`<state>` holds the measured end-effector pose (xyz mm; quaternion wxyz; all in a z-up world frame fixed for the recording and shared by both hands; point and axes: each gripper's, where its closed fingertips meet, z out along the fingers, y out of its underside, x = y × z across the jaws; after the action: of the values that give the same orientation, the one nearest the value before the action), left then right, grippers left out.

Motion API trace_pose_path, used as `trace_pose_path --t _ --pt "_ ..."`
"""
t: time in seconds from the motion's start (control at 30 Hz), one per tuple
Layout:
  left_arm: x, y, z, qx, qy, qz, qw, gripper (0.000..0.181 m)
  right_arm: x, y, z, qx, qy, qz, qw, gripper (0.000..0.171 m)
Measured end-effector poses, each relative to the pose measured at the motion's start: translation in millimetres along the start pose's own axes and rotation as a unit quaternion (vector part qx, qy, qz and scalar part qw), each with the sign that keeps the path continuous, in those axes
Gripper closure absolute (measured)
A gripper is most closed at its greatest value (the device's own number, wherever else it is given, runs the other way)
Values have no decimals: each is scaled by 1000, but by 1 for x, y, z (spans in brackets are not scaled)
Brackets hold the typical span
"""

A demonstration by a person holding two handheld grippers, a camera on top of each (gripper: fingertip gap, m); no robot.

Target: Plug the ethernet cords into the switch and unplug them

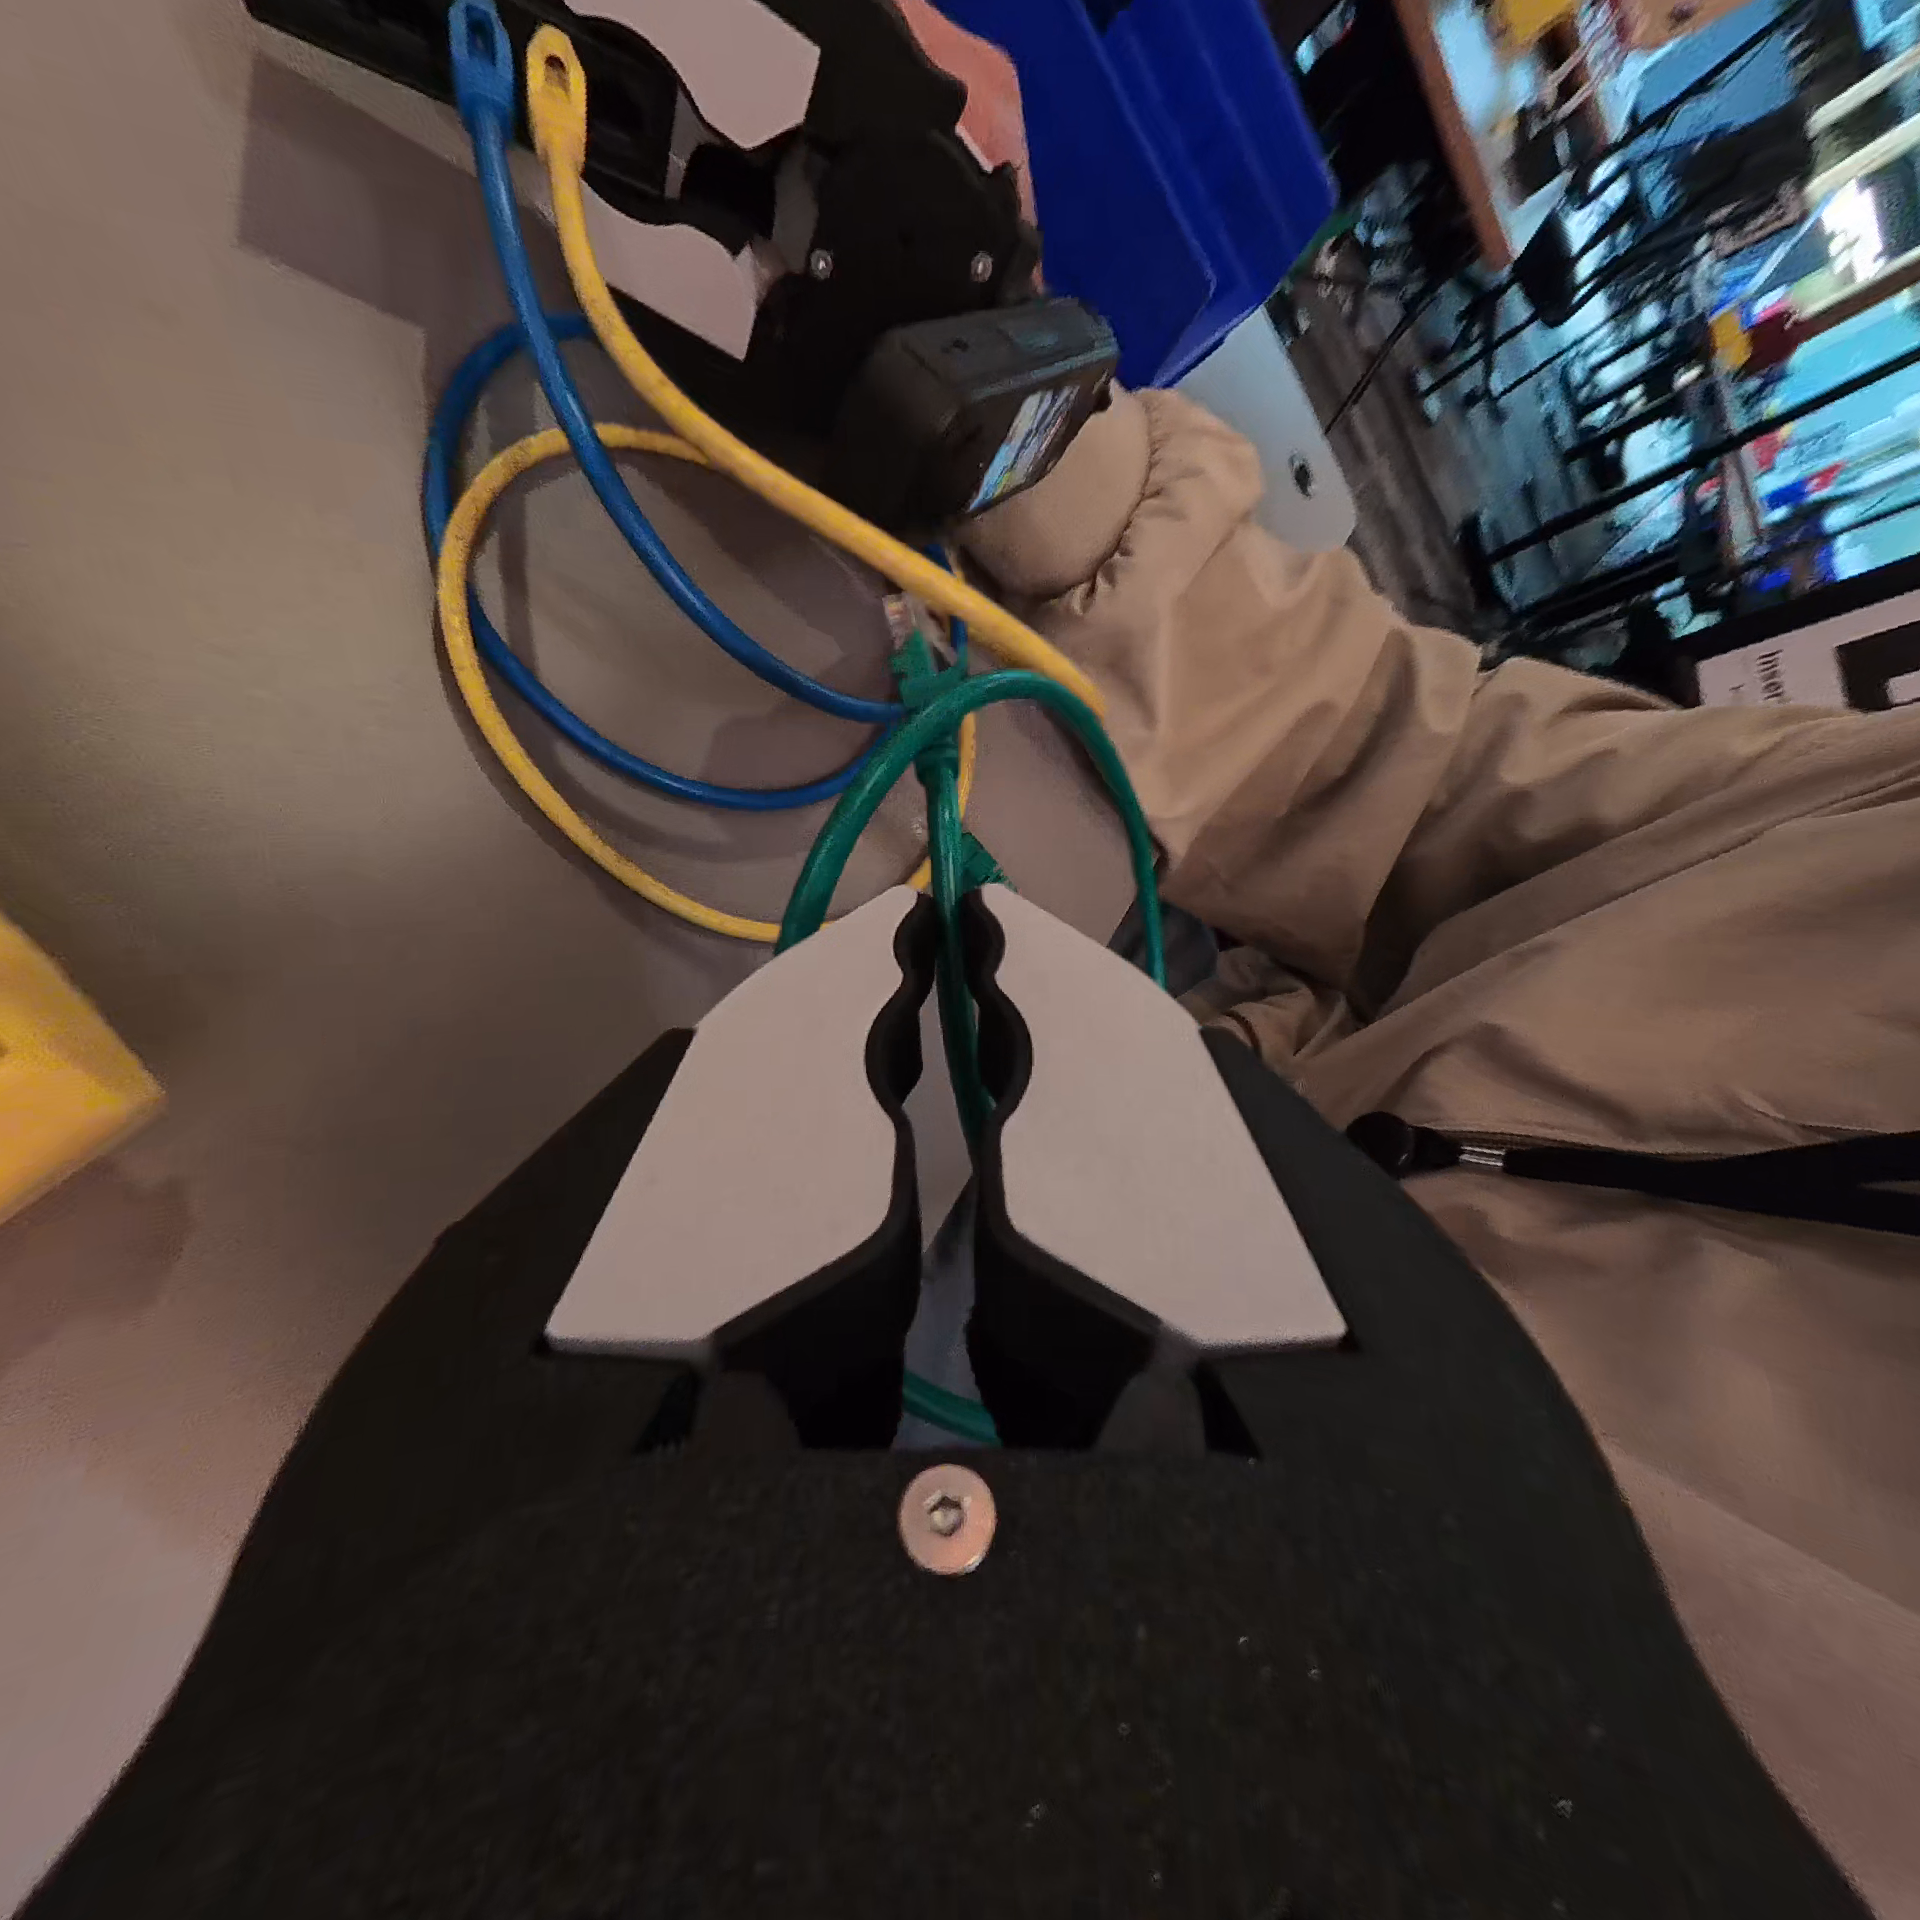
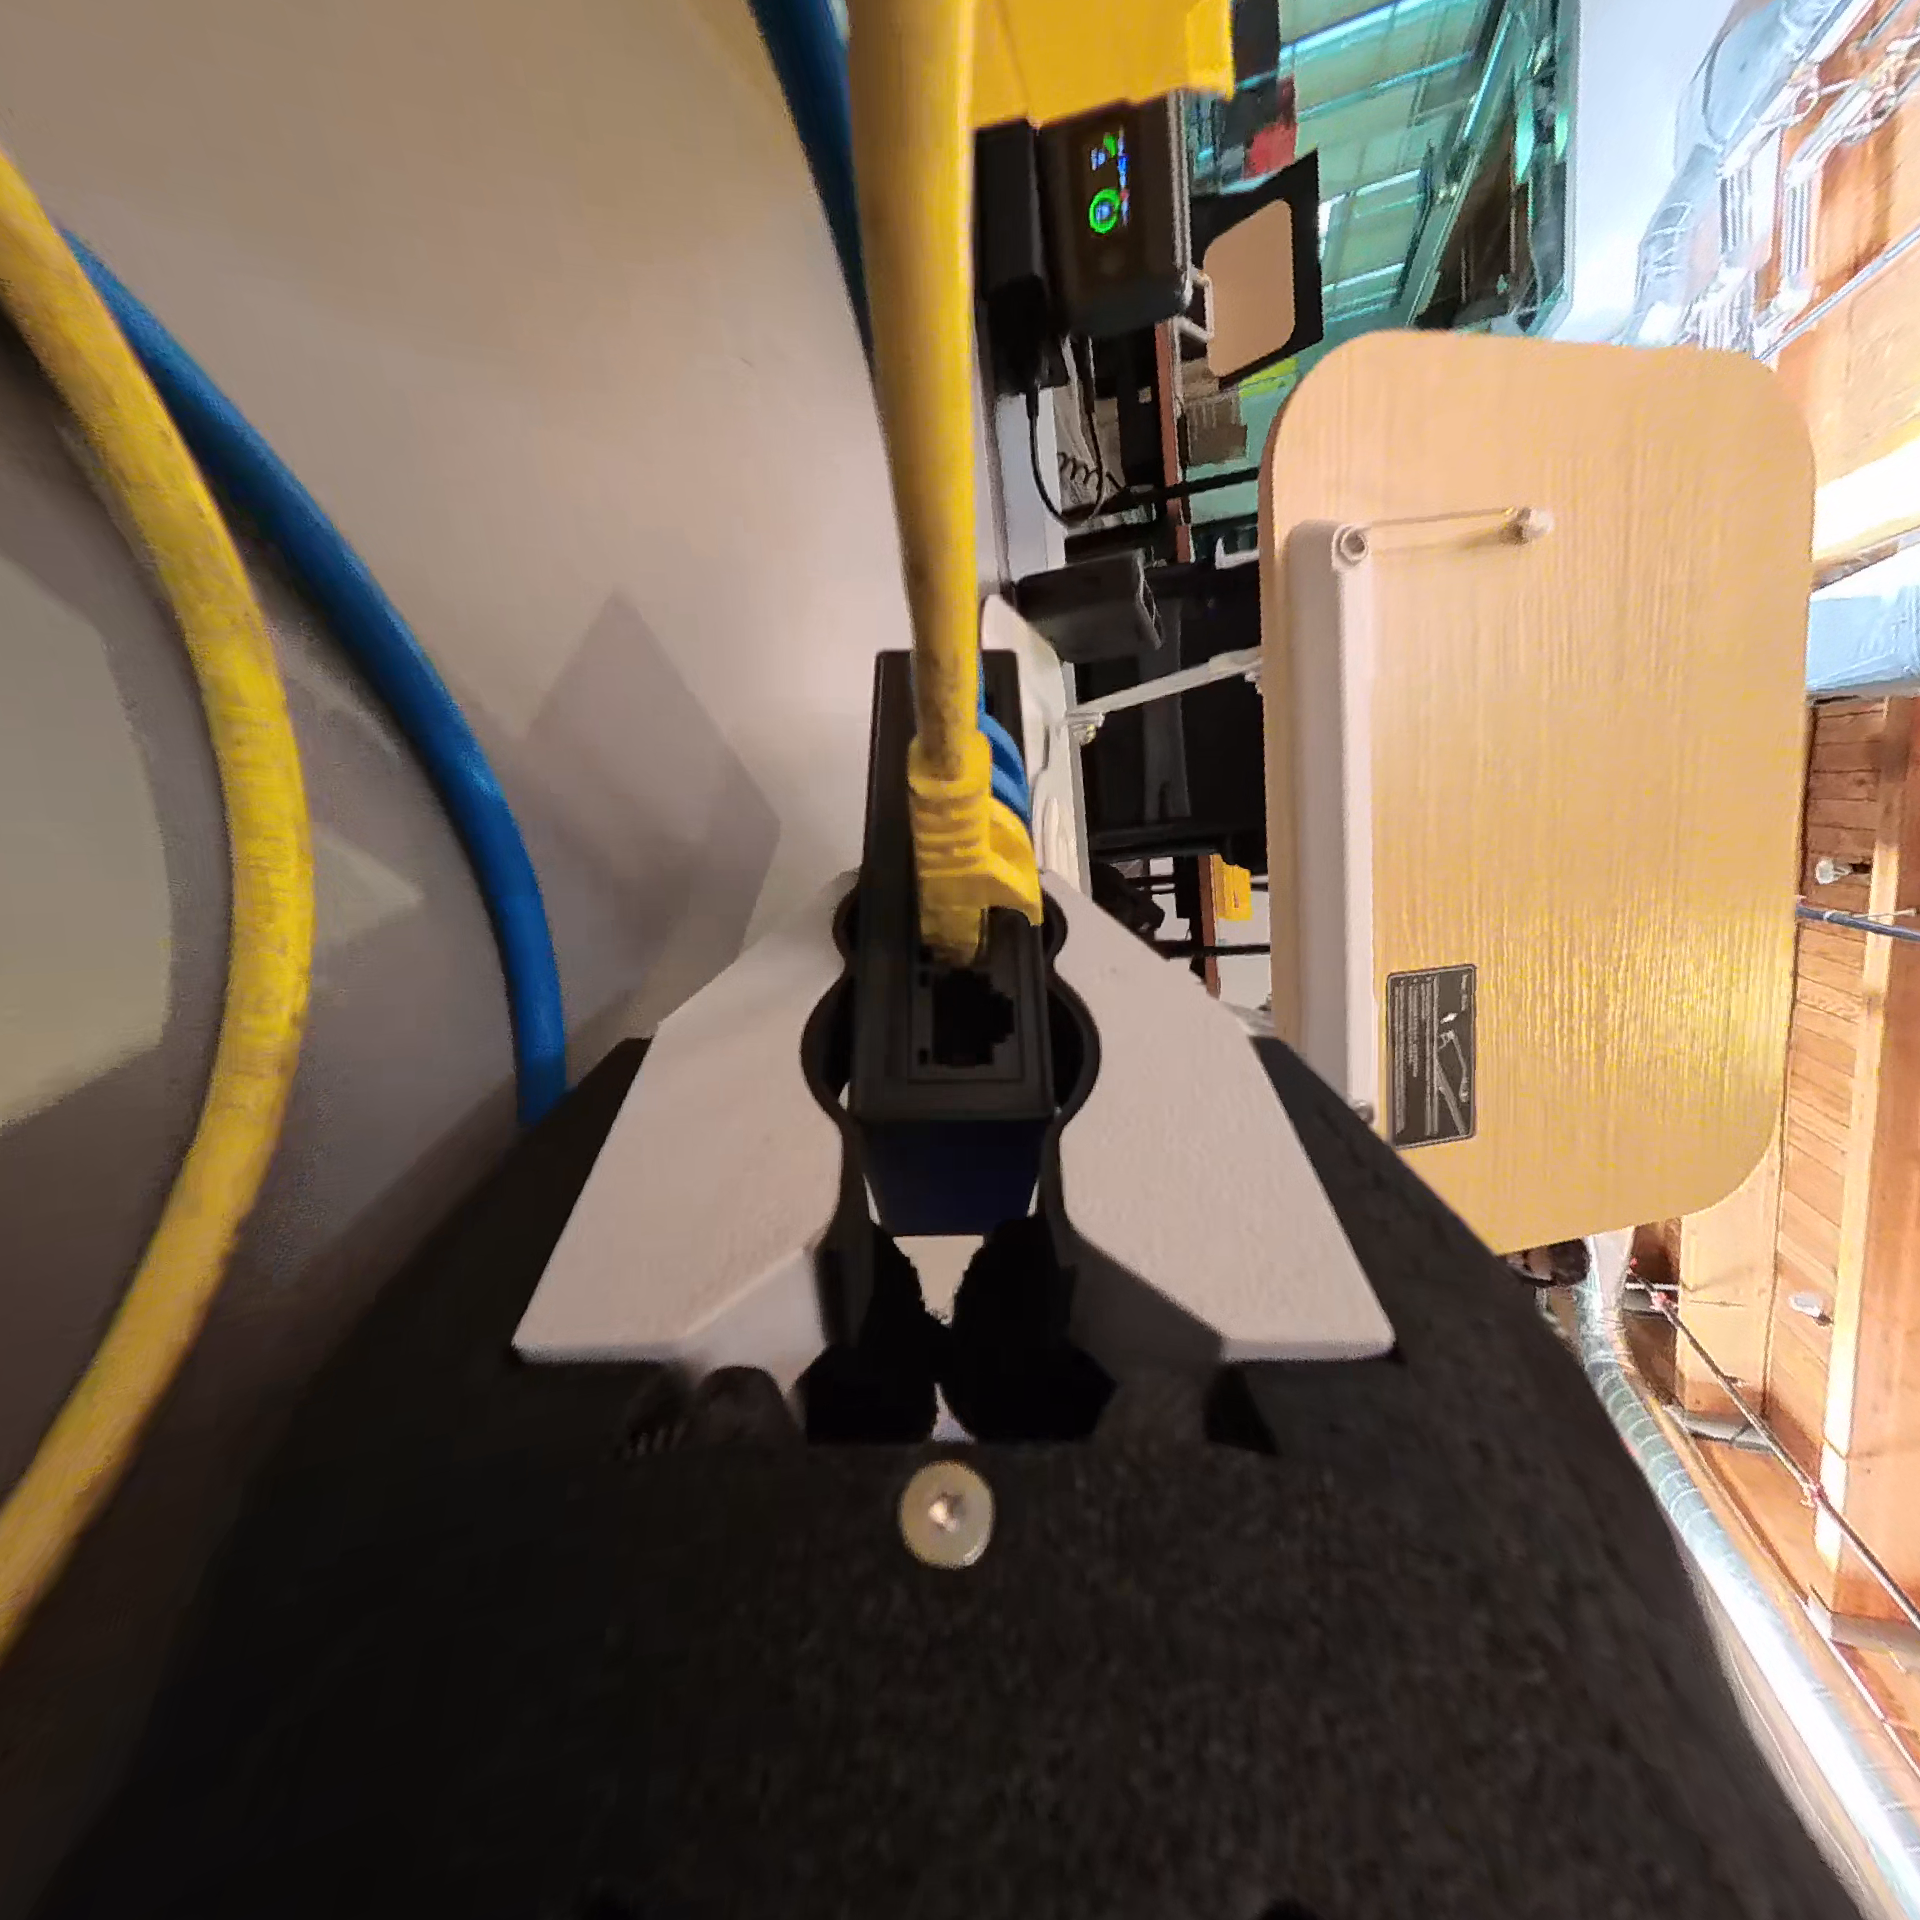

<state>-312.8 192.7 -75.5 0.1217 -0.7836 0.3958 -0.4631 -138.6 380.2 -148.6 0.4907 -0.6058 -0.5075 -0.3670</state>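
In the left wrist view, the green cord [image 1: 940, 831] is gripped between the closed fingers of the left gripper [image 1: 948, 914], its clear plug [image 1: 902, 621] lying loose at about 12 o'clock from them, not yet in any port. Beyond it, loops of the blue cord [image 1: 540, 343] and yellow cord [image 1: 613, 312] are spread on the desk [image 1: 208, 623], both already plugged in at 11 o'clock. In the right wrist view, the black switch [image 2: 951, 1039] is clamped end-on between the closed fingers of the right gripper [image 2: 948, 935], with one empty port [image 2: 966, 1023] just below the yellow plug [image 2: 951, 831].

The step in hand is judged to be seating the green plug. The grip would best be shifted nearer the plug, so that it can be aimed squarely at the empty port while the switch is held steady.

Room is limited: a tan sleeve [image 1: 1351, 779] lies at 3 o'clock, a yellow box [image 1: 52, 1060] at 9 o'clock, and the loops could be snagged.
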Motion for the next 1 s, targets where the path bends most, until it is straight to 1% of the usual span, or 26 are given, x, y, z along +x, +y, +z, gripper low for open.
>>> trace_pose_path --t 0.03,0.1,0.13,0.23,0.3,0.37,0.43,0.5,0.57,0.6,0.7,0.8,0.9,0.97,1.0 --pt "-3 -1 -4 10 -5 -4 1000 177 -3 5 2 -11 -9 0 1000 143" --pt "-19 4 -10 15 -57 -3 998 176 -14 20 8 -46 -37 -1 998 143" --pt "-24 8 -12 16 -80 -1 997 177 -16 24 10 -53 -39 -1 998 143" --pt "-45 25 -13 10 -165 -1 986 176 -15 26 10 -56 -53 32 996 143" --pt "-61 41 -12 5 -222 -1 975 176 -15 27 9 -60 -60 31 996 143" --pt "-63 54 -4 14 -212 -18 977 176 -16 26 7 -56 -65 33 996 143" --pt "-63 62 2 30 -196 -25 980 177 -18 20 4 -47 -87 44 994 141" --pt "-63 69 3 39 -190 -32 981 177 -19 13 1 -47 -118 63 990 132" --pt "-60 69 2 46 -177 -26 983 177 -25 5 -6 -49 -163 74 983 124" --pt "-60 68 1 48 -172 -25 984 177 -28 3 -9 -53 -182 74 979 124" --pt "-59 69 -3 54 -157 -31 986 177 -29 0 -24 -60 -206 57 975 122" --pt "-62 69 -8 66 -148 -45 986 177 -22 -9 -52 -46 -226 71 971 116" --pt "-61 67 -12 77 -136 -46 987 177 -9 -37 -94 11 -255 136 957 117" --pt "-56 66 -14 80 -125 -40 988 177 -6 -74 -125 76 -297 204 930 119" --pt "-54 66 -15 82 -119 -38 989 177 -9 -99 -142 117 -329 245 904 119"
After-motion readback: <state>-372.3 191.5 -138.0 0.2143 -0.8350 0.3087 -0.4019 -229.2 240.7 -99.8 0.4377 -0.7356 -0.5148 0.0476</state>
